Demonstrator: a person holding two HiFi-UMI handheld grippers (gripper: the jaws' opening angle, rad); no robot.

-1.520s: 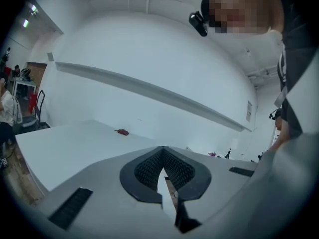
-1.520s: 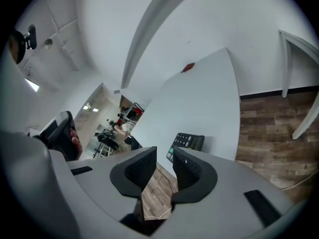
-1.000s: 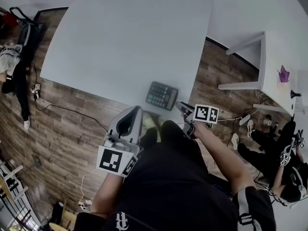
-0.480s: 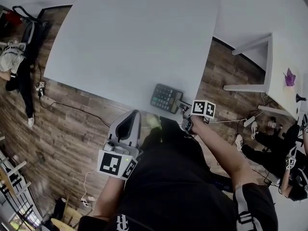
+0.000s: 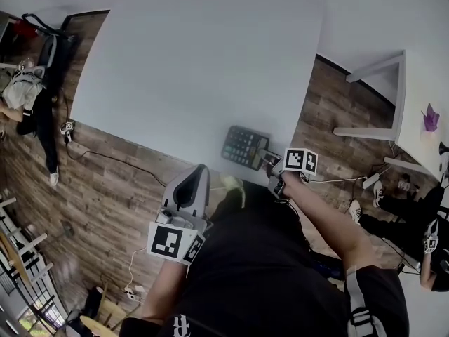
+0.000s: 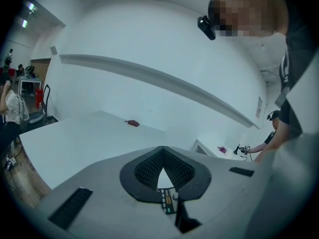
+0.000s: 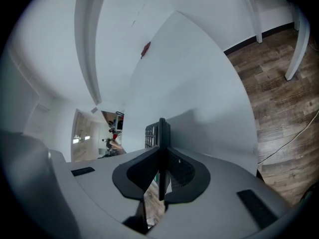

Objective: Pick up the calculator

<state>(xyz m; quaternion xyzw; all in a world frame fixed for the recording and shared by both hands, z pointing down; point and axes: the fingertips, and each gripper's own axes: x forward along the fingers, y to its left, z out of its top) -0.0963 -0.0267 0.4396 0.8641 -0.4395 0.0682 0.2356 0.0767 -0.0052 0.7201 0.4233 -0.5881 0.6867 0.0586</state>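
The dark calculator (image 5: pixel 242 146) lies flat at the near edge of the white table (image 5: pixel 196 62). My right gripper (image 5: pixel 270 161) is at its right end. In the right gripper view the calculator's (image 7: pixel 152 133) thin edge stands upright between the two dark pads of my right gripper (image 7: pixel 160 158), whose jaws are closing and press on it from both sides. My left gripper (image 5: pixel 196 174) hangs below the table edge, left of the calculator, with nothing in it. In the left gripper view my left gripper (image 6: pixel 162 151) has its tips together, and the calculator (image 6: pixel 168 201) shows small through the gap behind them.
A small red object (image 7: pixel 145 49) lies far back on the table. To the right stands a second white table (image 5: pixel 421 118) with a purple item (image 5: pixel 430 116). Cables (image 5: pixel 105 160) run over the wooden floor. Bags (image 5: pixel 28 83) lie at the left, and a person sits on the floor (image 5: pixel 421 237) at the right.
My right gripper moved down and forward to the calculator's right end and its jaws came in on the edge. The left gripper stayed where it was.
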